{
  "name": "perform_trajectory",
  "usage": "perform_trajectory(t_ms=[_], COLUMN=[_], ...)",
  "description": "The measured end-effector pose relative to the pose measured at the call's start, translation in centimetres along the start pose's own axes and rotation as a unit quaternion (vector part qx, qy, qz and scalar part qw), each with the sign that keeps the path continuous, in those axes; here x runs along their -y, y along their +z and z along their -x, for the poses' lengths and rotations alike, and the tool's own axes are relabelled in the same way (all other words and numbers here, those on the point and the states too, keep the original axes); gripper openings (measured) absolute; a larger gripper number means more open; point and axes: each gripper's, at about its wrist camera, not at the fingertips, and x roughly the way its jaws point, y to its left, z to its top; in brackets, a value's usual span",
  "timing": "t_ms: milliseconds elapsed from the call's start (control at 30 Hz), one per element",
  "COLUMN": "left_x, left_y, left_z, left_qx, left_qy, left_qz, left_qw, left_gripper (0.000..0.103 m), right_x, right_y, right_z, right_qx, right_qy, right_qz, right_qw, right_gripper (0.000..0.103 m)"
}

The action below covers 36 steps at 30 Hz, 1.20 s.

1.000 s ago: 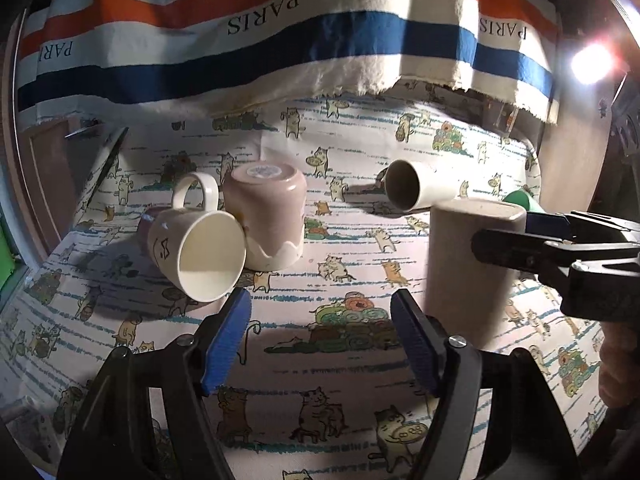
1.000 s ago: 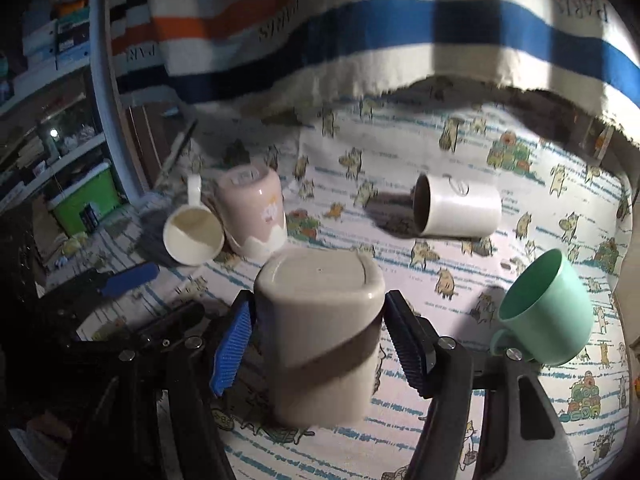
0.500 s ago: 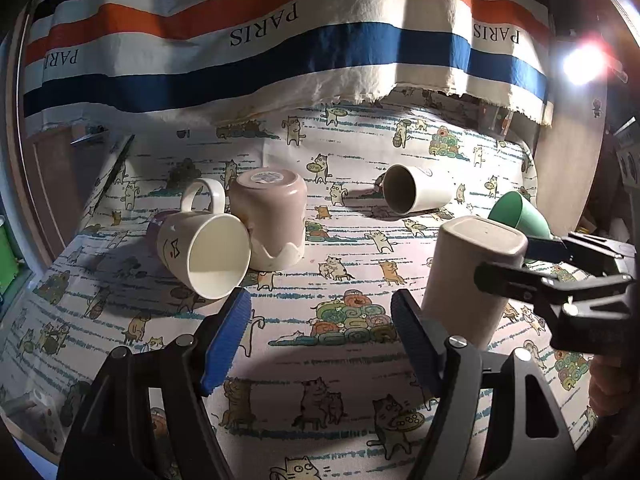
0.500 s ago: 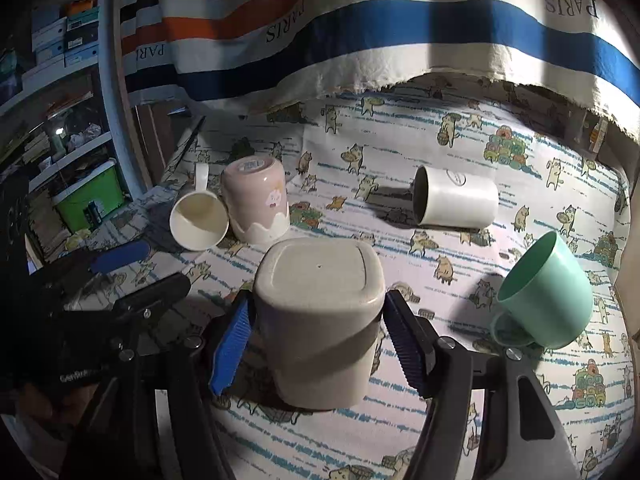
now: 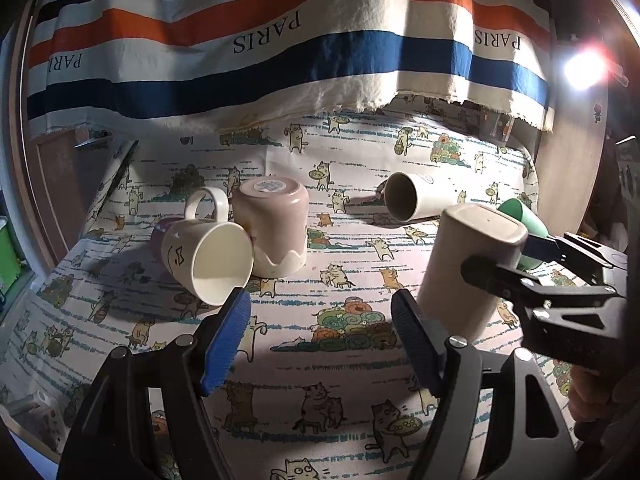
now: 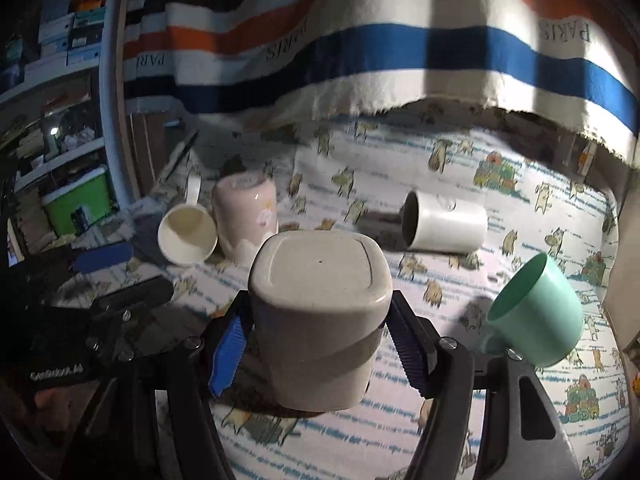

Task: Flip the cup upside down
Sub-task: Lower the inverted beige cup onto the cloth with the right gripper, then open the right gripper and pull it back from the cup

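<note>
Between right tongs (image 6: 316, 346) pads, beige cup (image 6: 320, 316) clamped, base up, long axis near vertical, slightly tilted, just above desk (image 6: 460, 420); left tongs (image 5: 320, 344) wide open, empty, beside cup's left.

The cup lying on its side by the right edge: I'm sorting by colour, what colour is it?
Mint green cup, plain, with no pattern visible; clearest in the right wrist view.
</note>
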Motion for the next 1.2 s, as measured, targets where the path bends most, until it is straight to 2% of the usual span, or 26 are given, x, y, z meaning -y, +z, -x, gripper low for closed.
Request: perform_trajectory(t_ms=[167,233,300,367,433,567,633,667,733,833,967,1100,1200], left_x=[0.3,0.4,0.5,0.6,0.8,1.3,1.5,1.5,1.4,1.5,1.8,1.9,2.0], left_y=[-0.2,-0.4,-0.5,-0.5,-0.4,-0.3,-0.3,-0.3,-0.5,-0.5,-0.4,-0.5,-0.6], left_z=[0.0,-0.1,-0.2,-0.2,0.0,1.0,1.5,1.8,2.3,2.5,2.1,1.5,1.1], left_qx=[0.001,-0.001,-0.002,0.001,0.010,0.053,0.082,0.100,0.134,0.160,0.161,0.148,0.139], left_qy=[-0.001,-0.002,-0.003,-0.007,-0.014,-0.019,-0.021,-0.023,-0.026,-0.023,-0.023,-0.025,-0.013], left_qz=[-0.004,-0.007,-0.008,-0.009,-0.012,-0.026,-0.027,-0.025,-0.020,-0.018,-0.027,-0.029,-0.031], left_qw=[1.0000,1.0000,1.0000,0.9999,0.9998,0.9981,0.9960,0.9944,0.9905,0.9867,0.9863,0.9882,0.9898], left_gripper=[0.072,0.072,0.072,0.072,0.076,0.086,0.100,0.103,0.103,0.103,0.103,0.103,0.103], right_x=[1.0,1.5,1.5,1.5,1.8,3.2,4.0,4.3,4.8,5.2,6.0,6.4,6.7], right_y=[-0.3,-0.8,-1.0,-1.2,-1.3,-1.6,-2.1,-2.5,-3.3,-4.0,-4.5,-4.9,-4.9], right_z=[-1.4,-1.7,-1.6,-1.2,-0.3,2.2,3.5,4.2,5.2,6.1,6.5,5.9,5.8], right_qx=[-0.016,-0.022,-0.027,-0.021,-0.008,0.039,0.072,0.088,0.112,0.131,0.142,0.130,0.126], right_qy=[-0.010,-0.001,0.003,-0.005,-0.003,0.005,-0.007,-0.012,-0.025,-0.046,-0.062,-0.078,-0.067], right_qz=[-0.017,-0.021,-0.014,-0.009,-0.009,-0.032,-0.046,-0.052,-0.059,-0.063,-0.078,-0.077,-0.080], right_qw=[1.000,1.000,1.000,1.000,1.000,0.999,0.996,0.995,0.992,0.988,0.985,0.985,0.987], right_gripper=[0.069,0.069,0.072,0.082,0.084,0.089,0.091,0.095,0.103,0.103,0.103,0.103,0.103])
